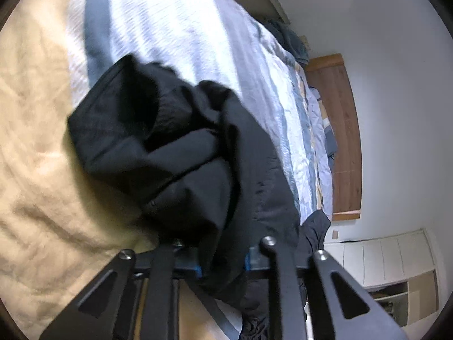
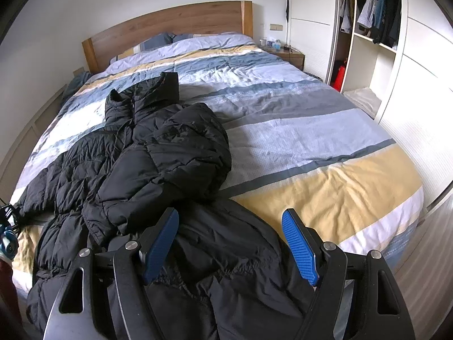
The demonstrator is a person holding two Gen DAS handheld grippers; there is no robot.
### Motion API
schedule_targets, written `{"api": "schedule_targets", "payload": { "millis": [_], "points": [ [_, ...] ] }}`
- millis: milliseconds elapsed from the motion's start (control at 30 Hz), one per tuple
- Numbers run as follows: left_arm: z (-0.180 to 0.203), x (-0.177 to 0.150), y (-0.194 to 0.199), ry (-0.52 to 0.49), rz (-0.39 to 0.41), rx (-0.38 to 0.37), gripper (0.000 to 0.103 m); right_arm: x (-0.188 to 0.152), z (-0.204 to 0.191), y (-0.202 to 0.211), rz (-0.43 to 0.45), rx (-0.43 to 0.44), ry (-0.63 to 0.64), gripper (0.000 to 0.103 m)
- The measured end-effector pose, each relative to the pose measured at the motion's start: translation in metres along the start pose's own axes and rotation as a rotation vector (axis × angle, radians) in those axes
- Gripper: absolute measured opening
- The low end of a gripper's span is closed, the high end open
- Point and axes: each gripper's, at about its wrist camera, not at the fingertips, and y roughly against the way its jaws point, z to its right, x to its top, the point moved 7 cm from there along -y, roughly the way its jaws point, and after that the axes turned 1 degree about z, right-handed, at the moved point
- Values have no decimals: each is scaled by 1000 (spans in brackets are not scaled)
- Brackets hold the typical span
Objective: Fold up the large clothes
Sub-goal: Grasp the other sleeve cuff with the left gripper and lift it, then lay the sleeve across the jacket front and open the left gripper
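A black puffer jacket [image 2: 158, 153] lies crumpled across the left half of a bed with a striped duvet [image 2: 297, 141], its collar towards the headboard. My right gripper [image 2: 230, 245] hovers open over the jacket's lower part near the foot of the bed; its blue pads [image 2: 300, 248] stand wide apart and touch nothing. In the left wrist view my left gripper [image 1: 222, 263] is shut on a fold of the black jacket [image 1: 175, 147], and the fabric bunches up between the blue pads [image 1: 198, 269] and hides most of them.
A wooden headboard [image 2: 170, 25] closes the far end of the bed. To the right stand a nightstand [image 2: 286, 52] with small items and an open wardrobe [image 2: 373, 22] with hanging clothes. A white cabinet [image 1: 390, 257] shows by the wall in the left wrist view.
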Motion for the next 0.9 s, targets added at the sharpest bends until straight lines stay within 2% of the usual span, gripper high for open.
{"api": "schedule_targets", "payload": {
  "millis": [267, 467, 700, 900],
  "points": [
    [57, -6, 14, -184, 24, 2, 11, -2, 10, 16, 35, 21, -21, 75],
    [108, -28, 31, -319, 29, -32, 11, -4, 19, 26, 58, 40, -39, 75],
    [163, -72, 51, -462, 13, -98, 11, -10, 34, 36, 77, 51, -65, 75],
    [210, -131, 58, -580, -42, -149, 11, -16, 49, 39, 86, 58, -97, 75]
  ]
}}
